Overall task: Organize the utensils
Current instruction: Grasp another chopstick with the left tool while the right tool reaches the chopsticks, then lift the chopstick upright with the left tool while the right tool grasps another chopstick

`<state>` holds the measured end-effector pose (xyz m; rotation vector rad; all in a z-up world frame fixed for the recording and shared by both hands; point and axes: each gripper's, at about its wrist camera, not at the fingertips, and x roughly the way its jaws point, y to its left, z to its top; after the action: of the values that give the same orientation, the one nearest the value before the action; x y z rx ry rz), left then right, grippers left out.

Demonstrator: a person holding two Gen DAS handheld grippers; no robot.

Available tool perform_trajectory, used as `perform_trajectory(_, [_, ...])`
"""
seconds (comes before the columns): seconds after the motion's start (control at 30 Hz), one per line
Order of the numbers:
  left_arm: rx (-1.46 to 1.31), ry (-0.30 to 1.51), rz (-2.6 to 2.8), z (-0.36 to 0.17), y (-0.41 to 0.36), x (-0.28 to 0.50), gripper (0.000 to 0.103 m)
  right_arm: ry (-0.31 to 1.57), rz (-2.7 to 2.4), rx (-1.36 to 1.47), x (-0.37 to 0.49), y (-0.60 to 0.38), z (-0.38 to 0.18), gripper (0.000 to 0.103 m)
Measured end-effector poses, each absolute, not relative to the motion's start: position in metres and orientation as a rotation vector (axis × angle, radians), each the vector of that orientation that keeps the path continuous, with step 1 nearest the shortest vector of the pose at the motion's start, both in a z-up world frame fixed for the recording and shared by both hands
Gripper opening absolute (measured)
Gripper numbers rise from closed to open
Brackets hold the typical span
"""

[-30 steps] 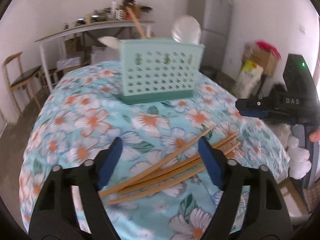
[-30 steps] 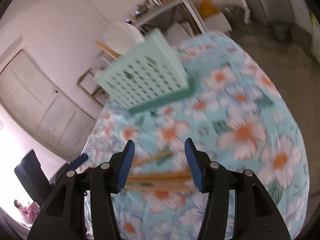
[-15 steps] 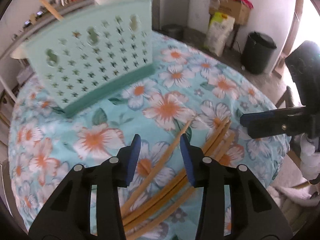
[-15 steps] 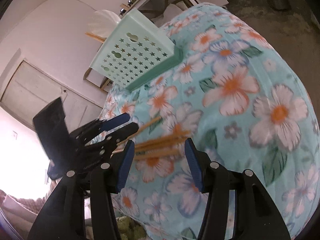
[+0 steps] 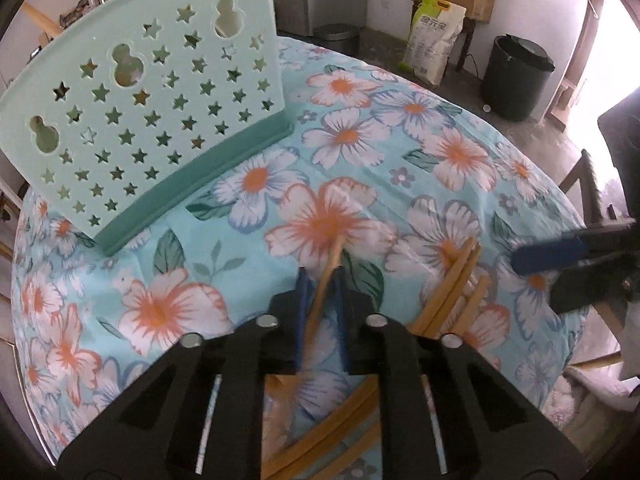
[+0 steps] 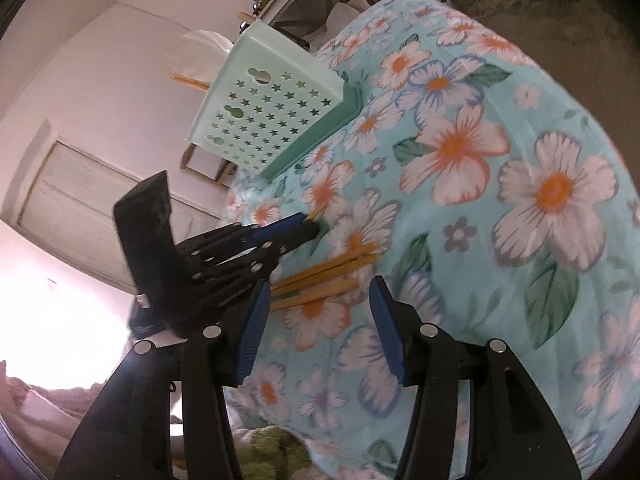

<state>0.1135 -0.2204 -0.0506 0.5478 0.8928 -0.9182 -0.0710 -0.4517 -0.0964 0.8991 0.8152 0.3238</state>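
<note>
Left hand-held gripper (image 5: pixel 320 280) clamped on one chopstick (image 5: pixel 329 265) near the counter's (image 5: pixel 248 240) front edge; a second ago its jaws stood wide over the pile. Remaining chopsticks (image 6: pixel 324 276) lie just beside, toward the right edge. Right hand-held gripper (image 6: pixel 316 320) half open, empty, hovering at their ends. Advice: lift straight up, keep the stick from pivoting, then carry to the green holder (image 5: pixel 152 120) at the far edge.

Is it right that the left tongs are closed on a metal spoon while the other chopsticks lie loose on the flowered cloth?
Not quite: the left tongs are closed on a wooden chopstick, not a metal spoon, as the left wrist view shows. The other chopsticks do lie loose on the flowered cloth.
</note>
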Motion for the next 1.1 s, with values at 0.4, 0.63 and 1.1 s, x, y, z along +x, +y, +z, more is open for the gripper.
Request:
perform_trajectory(0.4, [0.236,0.728,-0.795,0.032,-0.141,0.131,0.005,0.914,0.264,0.951,-0.045,-0.420,-0.111,0.045])
perform_trajectory(0.63, [-0.063,0.733,-0.785,0.046,-0.074,0.130,0.005,0.882,0.201,1.035,-0.030,-0.418,-0.119,0.036])
perform_trajectory(1.1, [-0.148,0.733,-0.758,0.042,-0.034,0.114,0.005,0.834,0.154,1.137,-0.026,-0.419,-0.131,0.017])
